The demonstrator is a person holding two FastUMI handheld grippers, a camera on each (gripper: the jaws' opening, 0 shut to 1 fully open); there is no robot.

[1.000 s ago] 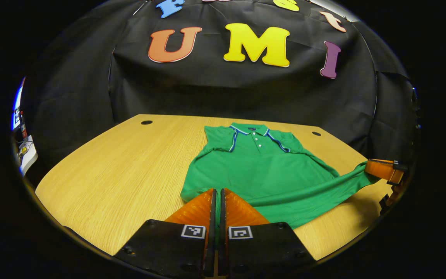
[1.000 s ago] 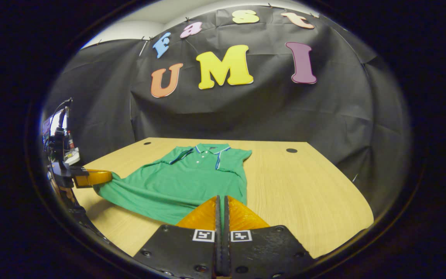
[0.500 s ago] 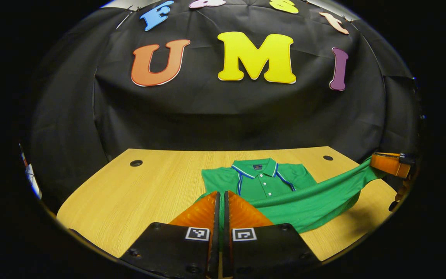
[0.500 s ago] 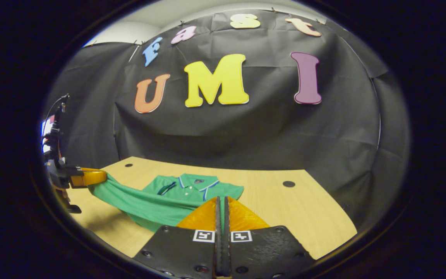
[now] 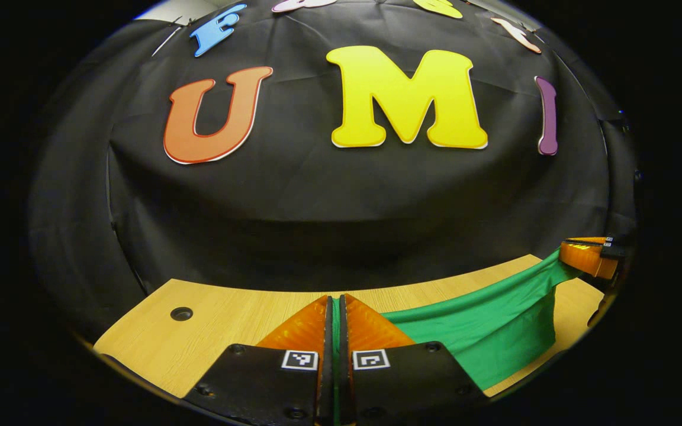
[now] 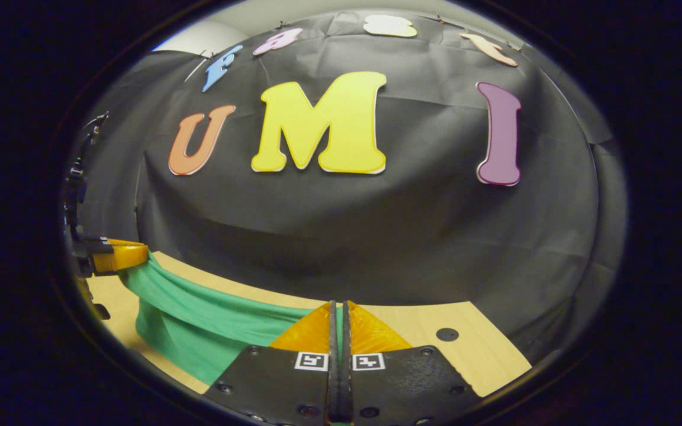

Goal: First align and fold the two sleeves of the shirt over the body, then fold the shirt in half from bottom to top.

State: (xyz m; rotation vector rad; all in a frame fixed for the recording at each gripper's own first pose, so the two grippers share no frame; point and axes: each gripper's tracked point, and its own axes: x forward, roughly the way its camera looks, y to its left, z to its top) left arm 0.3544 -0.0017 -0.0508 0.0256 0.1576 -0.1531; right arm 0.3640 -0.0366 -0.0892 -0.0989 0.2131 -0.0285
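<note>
Wooden desk point(image 5: 228, 307), with black cloth wall point(image 5: 341, 195) behind. Your left gripper point(image 5: 333, 307) has its fingers pressed together on the hem of the green shirt point(image 5: 483, 319); your right gripper point(image 6: 338, 313) clamps the hem likewise. Between them the shirt hangs raised above the desk as a taut band. In the left gripper view, your right gripper sits at far right; in the right gripper view, your left sits at far left.

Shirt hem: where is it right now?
The shirt hem hangs stretched above the table, pinched between the left gripper and the right gripper, near the far edge by the black wall.
</note>
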